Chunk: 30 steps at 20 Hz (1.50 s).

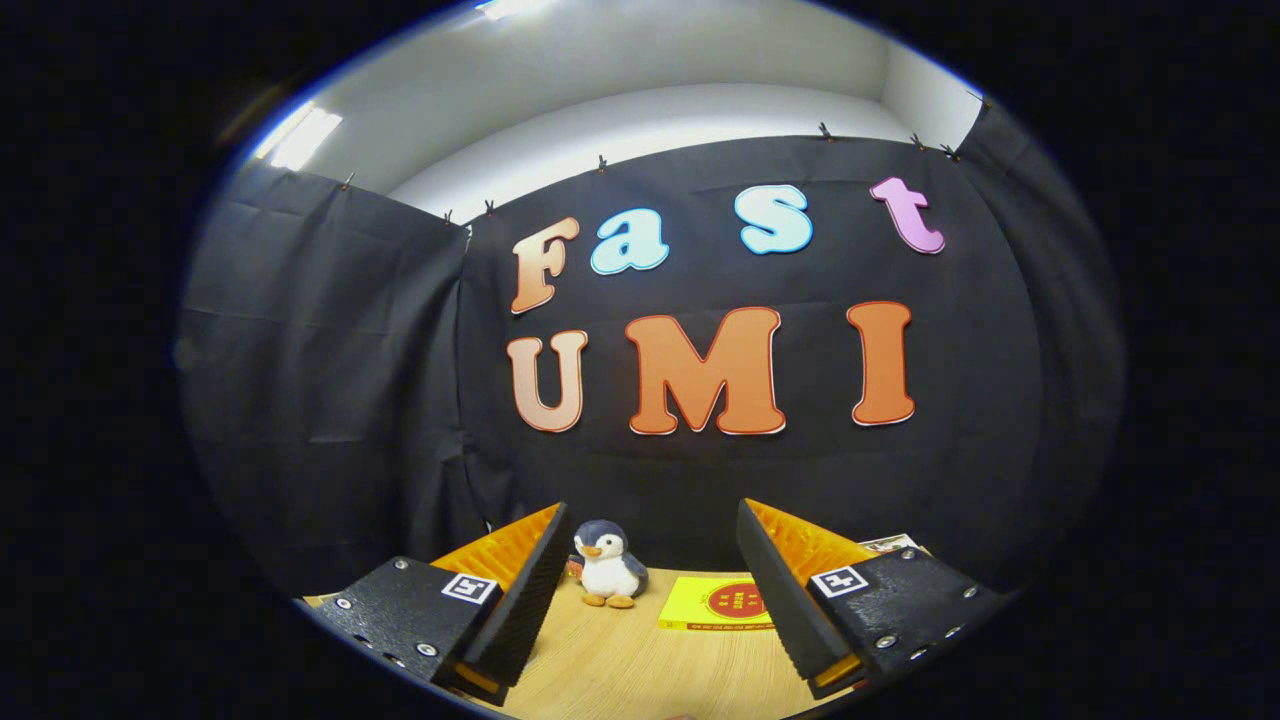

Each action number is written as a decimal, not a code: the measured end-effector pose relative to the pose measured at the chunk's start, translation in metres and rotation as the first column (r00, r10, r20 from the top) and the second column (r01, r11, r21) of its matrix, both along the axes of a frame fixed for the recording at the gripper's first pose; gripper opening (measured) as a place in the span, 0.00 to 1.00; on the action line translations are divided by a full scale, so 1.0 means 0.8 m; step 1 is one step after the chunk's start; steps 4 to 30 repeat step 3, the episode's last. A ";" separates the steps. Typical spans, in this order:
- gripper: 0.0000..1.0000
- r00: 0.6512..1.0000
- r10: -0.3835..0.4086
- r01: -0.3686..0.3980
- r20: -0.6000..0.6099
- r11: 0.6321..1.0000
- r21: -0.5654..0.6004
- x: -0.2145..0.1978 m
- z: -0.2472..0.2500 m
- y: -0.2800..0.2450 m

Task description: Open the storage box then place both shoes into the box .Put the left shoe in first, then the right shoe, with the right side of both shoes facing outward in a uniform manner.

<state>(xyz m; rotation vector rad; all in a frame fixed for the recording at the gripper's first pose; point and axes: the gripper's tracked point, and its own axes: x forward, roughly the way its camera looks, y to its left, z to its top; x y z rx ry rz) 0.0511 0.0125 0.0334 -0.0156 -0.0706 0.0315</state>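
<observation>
Gripper: the gripper (650, 590) is held level above the wooden tabletop, looking toward the booth's back wall; its two fingers stand wide apart with bare table between them, and they grasp nothing.
Left finger: its ridged inner face (528, 600) is turned toward the gap, and its tip reaches up just beside the penguin toy.
Right finger: its ridged inner face (785, 600) mirrors the other, and its tip rises in front of the dark cloth, near the right end of the yellow book.
Tabletop: a light wood-grain tabletop (620, 670) runs from under the fingers to the foot of the back wall.
Penguin toy: a small plush penguin (608, 565), dark blue and white with orange beak and feet, stands upright near the table's back edge, beyond the fingers and closer to the left one.
Yellow book: a flat yellow book or box with a red round mark (715, 604) lies on the table just right of the penguin, apart from it; the right finger covers its far right end.
Printed item: a sliver of something pale and printed (890, 543) peeks out behind the right finger at the back edge; what it is cannot be told.
Storage box and shoes: their place cannot be told from this view.
Booth wall: black cloth (330, 400) hangs behind and to the left of the table, clipped along its top.
</observation>
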 end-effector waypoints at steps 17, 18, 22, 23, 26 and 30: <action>0.98 0.999 -0.018 0.018 0.030 1.000 -0.002 -0.008 0.009 -0.010; 0.98 0.999 -0.018 0.018 0.030 1.000 -0.002 -0.008 0.009 -0.010; 0.98 0.999 -0.018 0.018 0.030 1.000 -0.002 -0.008 0.009 -0.010; 0.98 0.999 -0.018 0.018 0.030 1.000 -0.002 -0.008 0.009 -0.010; 0.98 0.999 -0.018 0.018 0.030 1.000 -0.002 -0.008 0.009 -0.010; 0.98 0.999 -0.018 0.018 0.030 1.000 -0.002 -0.008 0.009 -0.010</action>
